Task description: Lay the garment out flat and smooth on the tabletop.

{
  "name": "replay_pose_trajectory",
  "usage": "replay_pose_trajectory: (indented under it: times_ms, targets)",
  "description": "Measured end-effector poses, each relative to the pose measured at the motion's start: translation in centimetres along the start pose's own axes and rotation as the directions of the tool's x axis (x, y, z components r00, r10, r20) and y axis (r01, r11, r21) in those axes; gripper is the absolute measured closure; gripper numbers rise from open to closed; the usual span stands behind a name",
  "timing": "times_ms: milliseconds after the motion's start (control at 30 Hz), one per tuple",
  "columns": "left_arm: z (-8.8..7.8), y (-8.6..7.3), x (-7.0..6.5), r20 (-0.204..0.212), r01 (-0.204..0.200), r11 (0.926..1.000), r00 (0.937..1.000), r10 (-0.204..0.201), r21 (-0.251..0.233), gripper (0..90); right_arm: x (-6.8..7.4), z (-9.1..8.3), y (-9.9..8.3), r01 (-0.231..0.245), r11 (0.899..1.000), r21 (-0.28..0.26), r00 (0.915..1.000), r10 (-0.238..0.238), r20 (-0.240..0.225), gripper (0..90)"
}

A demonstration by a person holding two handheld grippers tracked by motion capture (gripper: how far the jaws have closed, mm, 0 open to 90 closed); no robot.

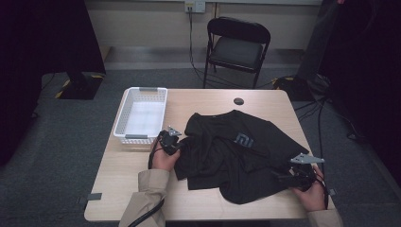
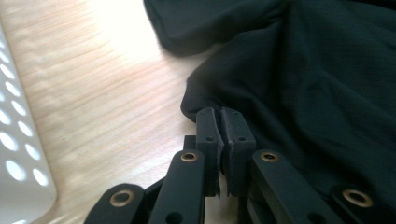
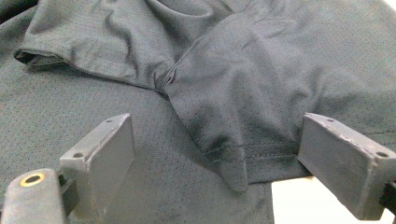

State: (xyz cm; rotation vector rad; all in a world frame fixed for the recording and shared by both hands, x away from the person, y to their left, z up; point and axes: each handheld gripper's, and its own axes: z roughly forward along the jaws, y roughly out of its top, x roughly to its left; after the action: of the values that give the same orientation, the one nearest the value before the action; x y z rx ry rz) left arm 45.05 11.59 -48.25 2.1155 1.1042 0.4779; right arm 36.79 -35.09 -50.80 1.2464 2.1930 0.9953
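Two grippers were down on the black T-shirt (image 1: 236, 156), which lay crumpled across the middle and right of the wooden table (image 1: 118, 189), its grey logo facing up. Over on the left edge of the cloth, the left gripper (image 1: 176, 145) had its jaws brought together, and the left gripper view showed them pinched on a rounded fold of the shirt (image 2: 299, 84) right where the fabric met the bare tabletop (only a thin sliver of cloth sat between the pads). Down at the near right corner, the right gripper (image 1: 283, 178) lay low over the shirt's edge with its jaws spread wide apart; the right gripper view showed the hem (image 3: 261, 154) and a sleeve seam lying between the two pads (image 3: 105, 144), neither pad pressing on it. A white perforated basket (image 1: 124, 118) stood just beside the left hand (image 1: 163, 161), at the table's left side, clear of the shirt. A small dark round disc (image 1: 239, 100) sat near the far edge, and a black folding chair (image 1: 236, 47) stood beyond the table.
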Motion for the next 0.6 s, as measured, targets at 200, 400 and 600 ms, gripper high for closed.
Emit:
replay_pose_trajectory:
  times_ms: [200, 400, 600]
  targets:
    - [-0.9, -0.6, -0.5, 0.006, -0.001, 0.9997, 1.0000, 0.001, 0.026, 87.3, 0.0, 0.0, 0.0, 0.000, 1.000, 0.000, 1.0000, 0.000, 0.000, 10.3]
    - [-2.0, -2.3, -0.6, 0.009, 0.021, 0.9995, 0.9997, -0.021, 0.023, 87.0, 0.0, 0.0, 0.0, -0.001, 1.000, 0.000, 1.0000, 0.001, 0.001, 10.3]
    - [-3.4, -3.7, 0.6, -0.049, 0.077, 0.9962, 0.9957, -0.079, -0.041, 65.3, 0.0, 0.0, 0.0, -0.002, 1.000, 0.000, 1.0000, 0.002, 0.002, 10.3]
